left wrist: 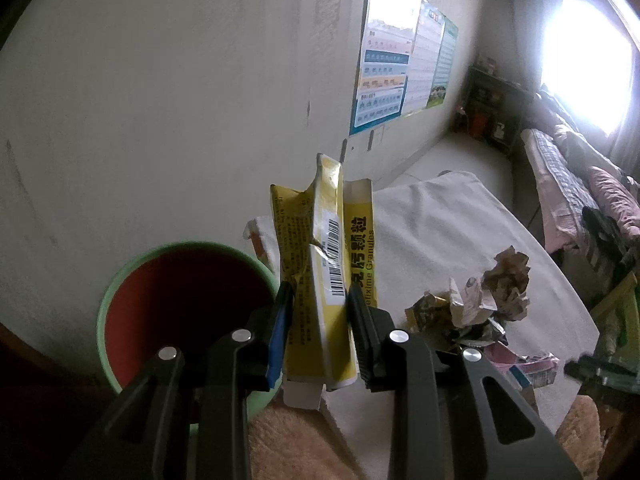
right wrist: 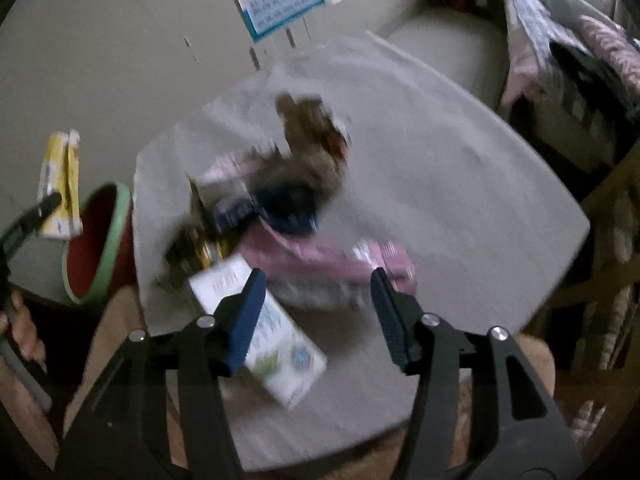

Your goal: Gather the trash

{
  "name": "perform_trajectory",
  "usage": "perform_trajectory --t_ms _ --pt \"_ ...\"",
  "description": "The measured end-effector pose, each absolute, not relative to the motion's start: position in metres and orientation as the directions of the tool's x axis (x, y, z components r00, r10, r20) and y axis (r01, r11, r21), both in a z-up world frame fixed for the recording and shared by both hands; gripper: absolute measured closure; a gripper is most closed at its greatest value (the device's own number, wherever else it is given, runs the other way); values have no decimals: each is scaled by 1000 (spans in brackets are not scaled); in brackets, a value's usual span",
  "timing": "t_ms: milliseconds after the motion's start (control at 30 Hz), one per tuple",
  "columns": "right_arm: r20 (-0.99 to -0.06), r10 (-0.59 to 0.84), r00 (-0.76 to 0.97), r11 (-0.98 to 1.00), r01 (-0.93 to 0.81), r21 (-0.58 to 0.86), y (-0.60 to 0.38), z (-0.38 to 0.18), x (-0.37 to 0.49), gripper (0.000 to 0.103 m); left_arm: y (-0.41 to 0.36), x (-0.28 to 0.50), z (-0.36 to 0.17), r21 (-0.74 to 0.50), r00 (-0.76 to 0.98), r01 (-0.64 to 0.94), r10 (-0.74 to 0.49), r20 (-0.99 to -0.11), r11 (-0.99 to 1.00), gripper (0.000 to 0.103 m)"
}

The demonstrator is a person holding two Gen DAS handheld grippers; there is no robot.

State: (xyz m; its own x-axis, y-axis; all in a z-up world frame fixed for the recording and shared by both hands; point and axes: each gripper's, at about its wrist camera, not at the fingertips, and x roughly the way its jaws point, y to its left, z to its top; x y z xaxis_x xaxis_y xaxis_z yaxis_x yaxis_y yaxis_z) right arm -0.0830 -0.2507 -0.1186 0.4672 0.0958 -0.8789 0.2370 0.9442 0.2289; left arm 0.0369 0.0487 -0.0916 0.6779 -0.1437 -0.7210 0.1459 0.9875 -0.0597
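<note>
Your left gripper (left wrist: 318,300) is clamped on a flattened yellow medicine box (left wrist: 324,264), the pads pressing its two long sides near the lower end, so the carton stands upright between the fingers with its barcode label facing you. Just to the left of it and below sits the bin (left wrist: 120,292), a round pail with a pale green rim and a red inside, standing beside the white-covered table (left wrist: 440,224); from the left wrist view the box hangs next to the bin's rim rather than over the middle of its mouth. In the right wrist view you can see the same yellow box at the far left, held above the bin (right wrist: 100,240), with your left hand (right wrist: 24,332) on the tool's grip at the picture's edge. Your right gripper (right wrist: 316,312) stands about half open with nothing pinched between its fingers; it points steeply down at the heap of trash on the table. That view is blurred, but a white carton (right wrist: 280,356) lies close beneath the left finger, partly hidden by it, a pink packet (right wrist: 320,256) lies across the gap beyond the fingertips, and a crumpled brownish paper wad (right wrist: 312,128) sits at the far end of the heap. The left wrist view shows that crumpled paper (left wrist: 508,280) more sharply, resting on the cloth to the right of the held box
</note>
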Motion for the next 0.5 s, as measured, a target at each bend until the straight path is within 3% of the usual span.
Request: perform_trajectory --t_ms 200,267,333,500 --pt "-902 173 397 942 202 269 -236 -147 -97 49 44 40 -95 -59 660 155 -148 -737 986 76" --pt "-897 200 394 947 159 281 -226 -150 -94 38 42 40 -96 -53 654 160 -146 -742 986 76" --pt "-893 229 387 946 130 298 -220 -152 -90 34 41 40 -96 -50 650 162 -145 -746 985 76" --pt "-886 279 370 936 103 338 -213 -157 -90 34 39 34 -90 -39 662 167 -141 -736 985 76"
